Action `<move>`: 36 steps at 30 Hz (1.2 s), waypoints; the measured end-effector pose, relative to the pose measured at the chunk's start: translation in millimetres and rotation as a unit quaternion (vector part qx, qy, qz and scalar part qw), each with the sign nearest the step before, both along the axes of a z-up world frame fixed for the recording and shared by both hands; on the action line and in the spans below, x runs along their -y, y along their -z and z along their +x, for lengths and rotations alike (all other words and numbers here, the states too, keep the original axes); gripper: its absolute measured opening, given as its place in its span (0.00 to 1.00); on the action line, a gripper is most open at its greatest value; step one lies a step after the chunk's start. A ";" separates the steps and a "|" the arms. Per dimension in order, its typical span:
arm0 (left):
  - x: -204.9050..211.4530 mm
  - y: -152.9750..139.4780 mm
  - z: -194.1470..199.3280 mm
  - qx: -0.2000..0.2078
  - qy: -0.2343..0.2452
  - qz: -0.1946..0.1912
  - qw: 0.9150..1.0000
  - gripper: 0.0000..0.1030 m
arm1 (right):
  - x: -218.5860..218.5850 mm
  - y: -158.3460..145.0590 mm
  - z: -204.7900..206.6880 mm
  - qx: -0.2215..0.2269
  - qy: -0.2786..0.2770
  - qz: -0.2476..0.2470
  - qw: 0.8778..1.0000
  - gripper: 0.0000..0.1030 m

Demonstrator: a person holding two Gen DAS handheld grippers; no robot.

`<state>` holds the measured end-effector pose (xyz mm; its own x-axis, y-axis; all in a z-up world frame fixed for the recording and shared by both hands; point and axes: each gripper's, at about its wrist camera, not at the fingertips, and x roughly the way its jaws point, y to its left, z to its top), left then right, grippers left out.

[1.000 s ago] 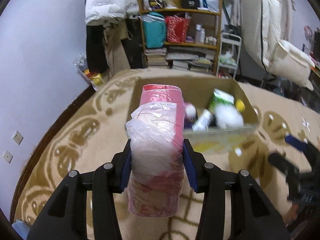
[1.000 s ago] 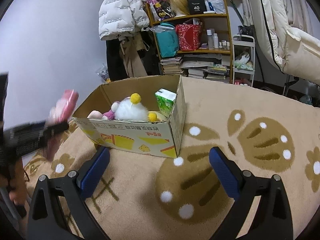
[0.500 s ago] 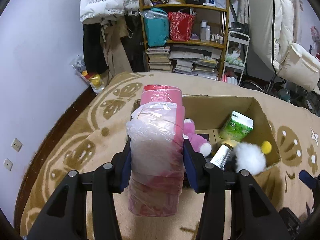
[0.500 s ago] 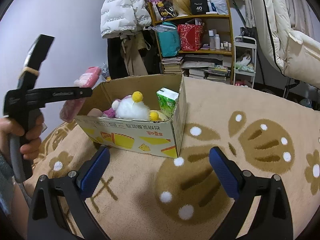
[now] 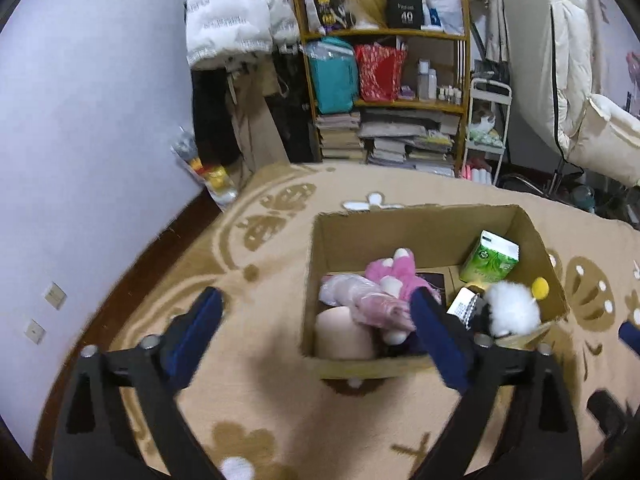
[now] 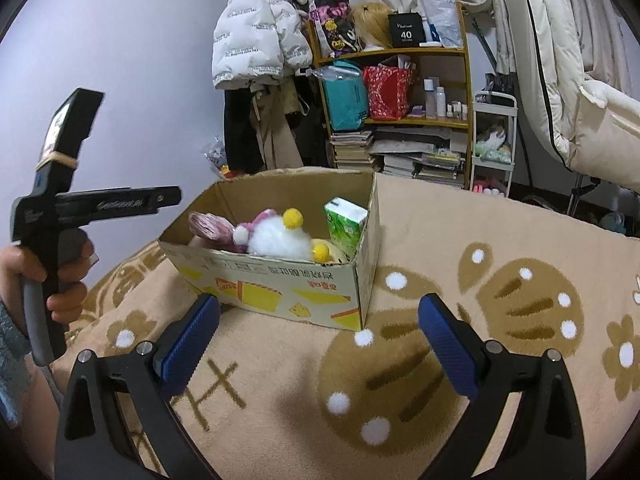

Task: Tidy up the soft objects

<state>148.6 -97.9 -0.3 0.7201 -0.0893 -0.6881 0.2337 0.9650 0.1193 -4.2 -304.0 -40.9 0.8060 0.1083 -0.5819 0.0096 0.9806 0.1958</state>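
A lived-in home bedroom, by the look of it: ahead of the jaws, a wooden shelf [image 6: 394, 92] is crammed with bags, bottles and stacked books [image 6: 416, 158], puffy jackets [image 6: 256, 24] are hung beside it, and the floor is covered by a patterned carpet [image 6: 500, 288].

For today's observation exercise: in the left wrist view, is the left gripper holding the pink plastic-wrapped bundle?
No. The left gripper is open with nothing between its fingers, and the pink bundle lies inside the cardboard box.

Pink plastic-wrapped bundle [image 5: 366, 300] lying inside cardboard box [image 5: 424, 224].
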 end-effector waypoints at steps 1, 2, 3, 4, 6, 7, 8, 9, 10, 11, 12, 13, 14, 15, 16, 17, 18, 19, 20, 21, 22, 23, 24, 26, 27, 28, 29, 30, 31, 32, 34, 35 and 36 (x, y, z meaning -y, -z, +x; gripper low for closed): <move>-2.1 -4.3 -6.4 0.010 -0.001 0.005 1.000 0.95 | -0.4 -2.8 -2.0 0.004 0.001 0.000 1.000 1.00; -4.7 -9.3 -13.3 0.021 -0.001 0.009 1.000 0.96 | -0.7 -5.4 -3.5 0.007 0.001 0.000 1.000 1.00; -7.4 -14.8 -21.4 0.033 0.000 0.011 0.999 0.96 | -0.5 -7.6 -4.9 0.009 0.002 0.000 1.000 1.00; -10.6 -19.6 -27.1 0.039 0.001 0.012 0.999 0.96 | 0.4 -10.5 -7.1 0.012 0.002 0.000 1.000 1.00; -16.2 -29.2 -39.6 0.051 -0.001 0.012 0.999 0.96 | -0.1 -16.6 -11.7 0.019 0.002 0.002 1.000 1.00; -19.1 -34.0 -46.3 0.057 -0.003 0.011 0.998 0.97 | -0.4 -20.9 -14.9 0.025 0.002 0.003 1.000 1.00; -22.2 -38.8 -53.0 0.062 -0.003 0.009 0.998 0.98 | -0.7 -24.3 -17.7 0.029 0.003 0.003 1.000 1.00; -26.2 -44.5 -62.1 0.071 -0.005 0.005 0.997 1.00 | -0.9 -27.2 -19.4 0.032 0.003 0.002 0.999 1.00; -29.6 -48.7 -69.6 0.077 -0.008 0.003 0.997 1.00 | -1.6 -31.0 -23.1 0.036 0.003 0.001 0.999 1.00; -32.4 -52.0 -76.7 0.082 -0.009 0.001 0.997 1.00 | -2.1 -33.7 -25.6 0.039 0.003 0.000 0.999 1.00; -36.1 -56.0 -85.6 0.088 -0.009 -0.003 0.996 1.00 | -2.5 -36.5 -28.1 0.041 0.003 -0.001 0.999 1.00; -38.6 -58.2 -92.0 0.090 -0.008 -0.005 0.996 1.00 | -3.2 -38.7 -30.8 0.043 0.003 -0.002 0.999 1.00; -42.0 -60.5 -100.1 0.092 -0.008 -0.009 0.996 1.00 | -4.0 -41.9 -35.0 0.045 0.004 -0.003 0.999 1.00; -45.1 -62.0 -107.9 0.093 -0.008 -0.011 0.996 1.00 | -3.8 -44.1 -37.6 0.048 0.004 -0.003 0.999 1.00; -47.8 -63.1 -115.2 0.094 -0.007 -0.014 0.995 1.00 | -4.2 -46.4 -41.0 0.051 0.006 -0.004 0.999 1.00; -49.8 -64.0 -120.7 0.097 -0.007 -0.016 0.995 1.00 | -4.2 -48.6 -45.2 0.054 0.007 -0.004 0.999 1.00; -52.0 -65.0 -127.1 0.099 -0.006 -0.016 0.995 1.00 | -4.7 -50.4 -48.4 0.057 0.008 -0.004 0.998 1.00; -54.8 -66.0 -134.5 0.103 -0.005 -0.019 0.995 1.00 | -5.3 -52.3 -52.0 0.060 0.008 -0.005 0.998 1.00; -56.2 -66.3 -139.5 0.104 -0.004 -0.018 0.994 1.00 | -5.6 -53.9 -54.2 0.062 0.008 -0.007 0.998 1.00; -56.5 -67.0 -145.3 0.106 -0.001 -0.015 0.994 1.00 | -6.8 -55.7 -58.2 0.065 0.006 -0.009 0.998 1.00; -57.4 -67.4 -150.6 0.109 0.002 -0.011 0.994 1.00 | -7.7 -57.3 -61.1 0.068 0.005 -0.011 0.998 1.00; -58.0 -67.2 -157.1 0.115 0.003 -0.006 0.993 1.00 | -8.5 -58.4 -65.0 0.070 0.004 -0.012 0.997 1.00; -58.6 -67.3 -161.7 0.120 0.003 -0.004 0.993 1.00 | -9.3 -59.0 -66.9 0.071 0.005 -0.013 0.997 1.00; -58.9 -67.4 -168.8 0.124 0.006 -0.002 0.992 1.00 | -9.8 -58.5 -71.5 0.071 0.006 -0.016 0.997 1.00; -59.3 -67.3 -171.7 0.127 0.006 -0.002 0.992 1.00 | -10.4 -58.4 -72.7 0.071 0.007 -0.016 0.997 1.00; -59.4 -66.9 -175.5 0.129 0.007 -0.002 0.992 1.00 | -10.4 -58.3 -73.9 0.071 0.007 -0.017 0.997 1.00; -59.3 -66.3 -178.7 0.131 0.008 -0.003 0.991 1.00 | -10.1 -58.6 -74.8 0.073 0.008 -0.017 0.997 1.00; -59.2 -65.5 -181.1 0.130 0.010 -0.004 0.991 1.00 | -9.1 -57.9 -75.7 0.076 0.007 -0.016 0.997 1.00; -59.2 -63.7 -183.5 0.129 0.011 -0.004 0.992 1.00 | -8.8 -57.7 -77.4 0.079 0.006 -0.016 0.997 1.00; -59.4 -61.1 -186.2 0.129 0.011 -0.004 0.992 1.00 | -8.0 -57.1 -78.3 0.082 0.006 -0.016 0.996 1.00; -59.5 -56.3 -188.4 0.129 0.011 -0.002 0.992 1.00 | -8.8 -56.2 -79.2 0.080 0.006 -0.016 0.997 1.00; -59.9 -53.9 -189.8 0.128 0.012 -0.002 0.992 1.00 | -8.2 -55.8 -79.8 0.078 0.007 -0.015 0.997 1.00; -59.9 -51.9 -191.0 0.126 0.015 -0.002 0.992 1.00 | -7.7 -55.8 -79.9 0.077 0.007 -0.015 0.997 1.00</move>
<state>-42.4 -38.0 51.6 0.8665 -0.1145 -0.4858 0.2245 0.9587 0.1745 -84.1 -296.4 14.9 0.8873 0.0806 -0.4540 -0.0039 0.9859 0.1674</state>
